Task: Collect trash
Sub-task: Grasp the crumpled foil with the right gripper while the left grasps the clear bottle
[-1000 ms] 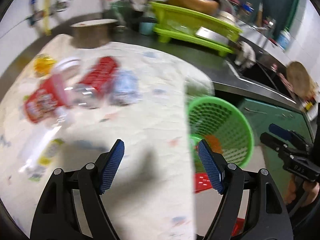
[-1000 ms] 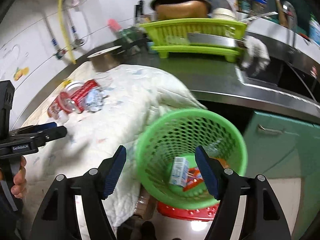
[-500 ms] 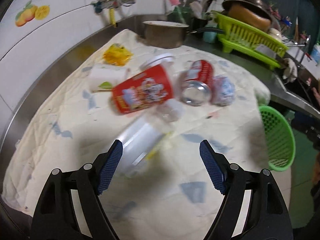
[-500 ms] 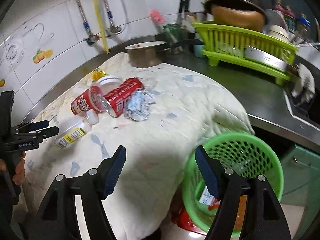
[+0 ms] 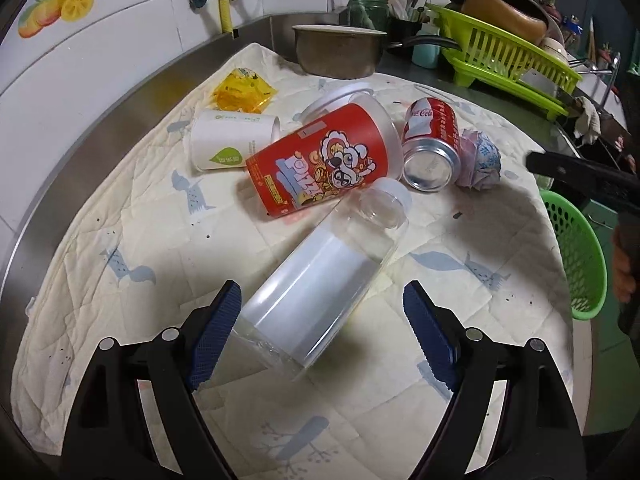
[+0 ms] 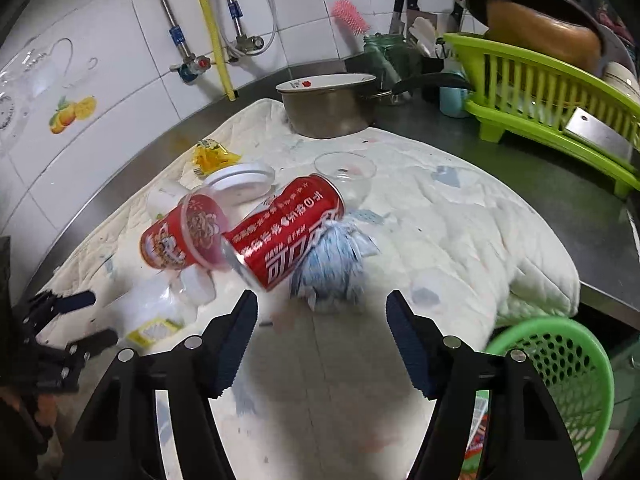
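Left gripper [image 5: 322,326] gapes wide over the plastic bottle [image 5: 320,276], neck toward one o'clock: light, slippery, looks empty — squeeze mid-body.

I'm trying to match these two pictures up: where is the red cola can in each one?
Left wrist view: the red cola can lies right of centre, its silver end toward the camera, between the red snack cup and the crumpled wrapper.
Right wrist view: the can lies at centre, just beyond the open jaws, cup on its left.
Shared landmark: the metal pot at the cloth's far edge.
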The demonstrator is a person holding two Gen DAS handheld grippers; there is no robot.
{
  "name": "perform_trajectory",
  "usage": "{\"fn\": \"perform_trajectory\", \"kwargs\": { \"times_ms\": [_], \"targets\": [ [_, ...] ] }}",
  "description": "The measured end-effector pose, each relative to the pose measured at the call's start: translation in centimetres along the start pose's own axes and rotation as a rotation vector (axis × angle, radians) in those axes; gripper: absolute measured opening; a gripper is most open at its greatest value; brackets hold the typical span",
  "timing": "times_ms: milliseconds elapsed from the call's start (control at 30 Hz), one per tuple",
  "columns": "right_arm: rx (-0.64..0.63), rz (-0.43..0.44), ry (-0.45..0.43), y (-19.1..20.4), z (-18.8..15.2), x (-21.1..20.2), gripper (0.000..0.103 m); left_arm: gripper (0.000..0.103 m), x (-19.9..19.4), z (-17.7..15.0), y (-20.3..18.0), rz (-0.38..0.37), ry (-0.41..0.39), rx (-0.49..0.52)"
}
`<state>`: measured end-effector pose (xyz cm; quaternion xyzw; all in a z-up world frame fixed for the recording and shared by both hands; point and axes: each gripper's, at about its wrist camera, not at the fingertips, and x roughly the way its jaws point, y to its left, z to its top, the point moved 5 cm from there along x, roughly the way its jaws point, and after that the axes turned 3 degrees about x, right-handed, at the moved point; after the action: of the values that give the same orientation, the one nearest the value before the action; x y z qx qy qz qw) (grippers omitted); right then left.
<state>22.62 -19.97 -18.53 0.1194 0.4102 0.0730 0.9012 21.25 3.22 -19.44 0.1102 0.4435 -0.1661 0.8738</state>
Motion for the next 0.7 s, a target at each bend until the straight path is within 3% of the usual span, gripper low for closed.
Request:
{"fn": "perform_trajectory", "kwargs": {
  "times_ms": [467, 700],
  "targets": [
    [0.037, -0.019, 0.078, -0.7, 1.5, 6.8, 0.056, 0.082, 1.7, 0.2, 0.7, -0.038, 0.025, 0.036],
    [0.061, -0.027, 0.101, -1.5, 1.3, 8.1, 0.044, 0.082, 2.8, 0.3, 0.7, -0.036, 0.050, 0.073]
  ]
}}
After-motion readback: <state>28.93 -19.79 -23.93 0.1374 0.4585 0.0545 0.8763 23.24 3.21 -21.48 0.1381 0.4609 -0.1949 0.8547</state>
